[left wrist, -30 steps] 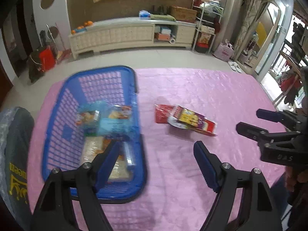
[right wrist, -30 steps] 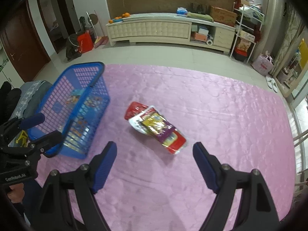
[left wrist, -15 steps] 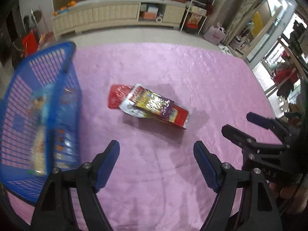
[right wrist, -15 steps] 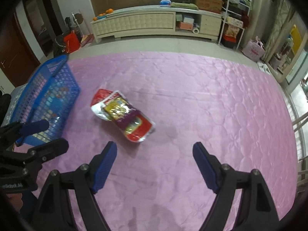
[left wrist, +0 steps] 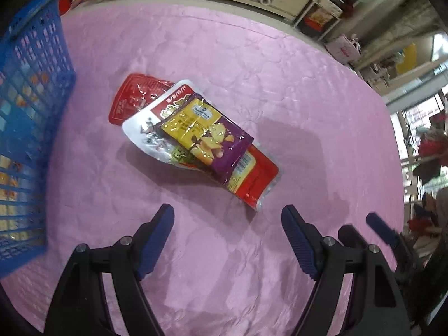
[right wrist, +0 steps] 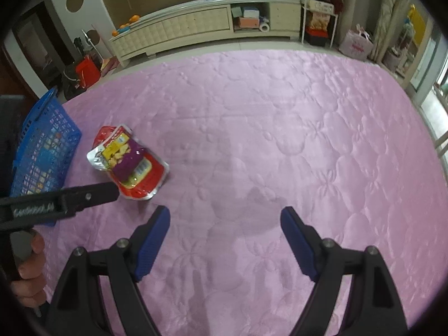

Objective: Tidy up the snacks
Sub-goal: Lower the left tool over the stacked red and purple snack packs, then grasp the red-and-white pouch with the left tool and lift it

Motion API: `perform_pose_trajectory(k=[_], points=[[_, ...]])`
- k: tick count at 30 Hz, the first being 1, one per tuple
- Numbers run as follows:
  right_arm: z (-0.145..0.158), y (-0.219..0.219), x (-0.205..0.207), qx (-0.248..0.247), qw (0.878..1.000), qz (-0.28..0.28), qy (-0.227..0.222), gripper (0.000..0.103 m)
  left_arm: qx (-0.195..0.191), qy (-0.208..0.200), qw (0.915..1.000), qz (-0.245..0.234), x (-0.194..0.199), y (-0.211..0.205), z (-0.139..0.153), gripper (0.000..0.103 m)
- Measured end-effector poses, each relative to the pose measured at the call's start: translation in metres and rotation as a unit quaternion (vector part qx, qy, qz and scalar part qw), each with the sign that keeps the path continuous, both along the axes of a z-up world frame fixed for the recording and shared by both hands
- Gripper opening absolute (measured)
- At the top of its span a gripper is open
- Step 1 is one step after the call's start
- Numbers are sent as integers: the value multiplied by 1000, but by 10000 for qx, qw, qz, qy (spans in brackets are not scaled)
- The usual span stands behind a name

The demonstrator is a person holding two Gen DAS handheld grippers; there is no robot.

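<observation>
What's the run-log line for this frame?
left claw: open, empty | right claw: open, empty | snack packets: stacked on cloth | basket: left

Three snack packets lie in one overlapping pile on the pink cloth [left wrist: 280, 89]: a purple-and-yellow packet [left wrist: 207, 137] on top, a white-and-red packet [left wrist: 145, 128] under it, and a red packet [left wrist: 134, 95] at the bottom.

One blue basket [left wrist: 30, 89] stands at the left; several more packets show through its mesh, too blurred to count.

Two grippers are in view, the left gripper [left wrist: 227, 238] and the right gripper [right wrist: 225, 238], each with two blue-padded fingers. One hand [right wrist: 28, 274] shows, holding the left gripper.
</observation>
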State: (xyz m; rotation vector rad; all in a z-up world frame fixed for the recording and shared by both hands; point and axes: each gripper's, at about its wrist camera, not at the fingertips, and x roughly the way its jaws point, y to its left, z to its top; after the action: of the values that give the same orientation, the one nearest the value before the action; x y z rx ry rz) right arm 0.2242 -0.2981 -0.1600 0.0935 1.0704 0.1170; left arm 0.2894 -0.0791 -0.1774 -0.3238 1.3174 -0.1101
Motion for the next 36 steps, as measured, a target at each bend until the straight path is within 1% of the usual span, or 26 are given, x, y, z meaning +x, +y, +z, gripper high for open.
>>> perform_pose_trajectory(k=[5, 8, 9, 10, 12, 13, 14, 15, 19, 21, 22, 25, 28, 31, 36], points=[[-13, -4, 2, 205, 9998, -30, 78, 84, 235, -9, 9996, 126, 10, -8, -10, 77], [-16, -2, 3, 252, 9996, -43, 137, 84, 247, -48, 9993, 276, 18, -10, -16, 77], [-16, -1, 4, 254, 9996, -45, 136, 84, 218, -104, 9993, 300, 18, -11, -18, 73], [-16, -1, 4, 253, 9996, -42, 123, 84, 250, -115, 9993, 272, 19, -12, -17, 61], [-14, 0, 5, 245, 9997, -10, 99, 84, 472, -67, 9988, 131, 18, -19, -20, 47], [-15, 0, 6, 237, 9997, -2, 91, 84, 640, -124, 9979, 19, 17, -22, -18, 37], [-16, 0, 6, 235, 9997, 5, 93, 85, 734, -104, 9972, -116, 17, -26, -18, 36], [-17, 1, 6, 243, 9996, -4, 112, 85, 757, -93, 9969, -182, 18, -29, -16, 27], [-22, 0, 5, 289, 9994, -48, 203, 85, 865, -26, 9952, -467, 15, -35, -15, 8], [-21, 0, 2, 283, 9993, -51, 220, 85, 993, -119, 9929, -643, 9, -39, -11, 2], [-20, 1, 2, 276, 9994, -55, 217, 85, 1088, -211, 9908, -780, 5, -41, -6, 1], [-16, 4, -3, 240, 9995, -83, 200, 85, 1265, -478, 9845, -1115, -9, -48, 8, 0], [-10, 7, -9, 273, 9994, -118, 195, 85, 1346, -708, 9801, -1276, -22, -48, 25, 0], [-5, 10, -15, 307, 9992, -129, 221, 85, 1318, -853, 9788, -1318, -33, -40, 38, 0], [5, 21, -20, 291, 9992, -83, 268, 85, 1235, -1065, 9799, -1153, -45, -19, 55, 0]])
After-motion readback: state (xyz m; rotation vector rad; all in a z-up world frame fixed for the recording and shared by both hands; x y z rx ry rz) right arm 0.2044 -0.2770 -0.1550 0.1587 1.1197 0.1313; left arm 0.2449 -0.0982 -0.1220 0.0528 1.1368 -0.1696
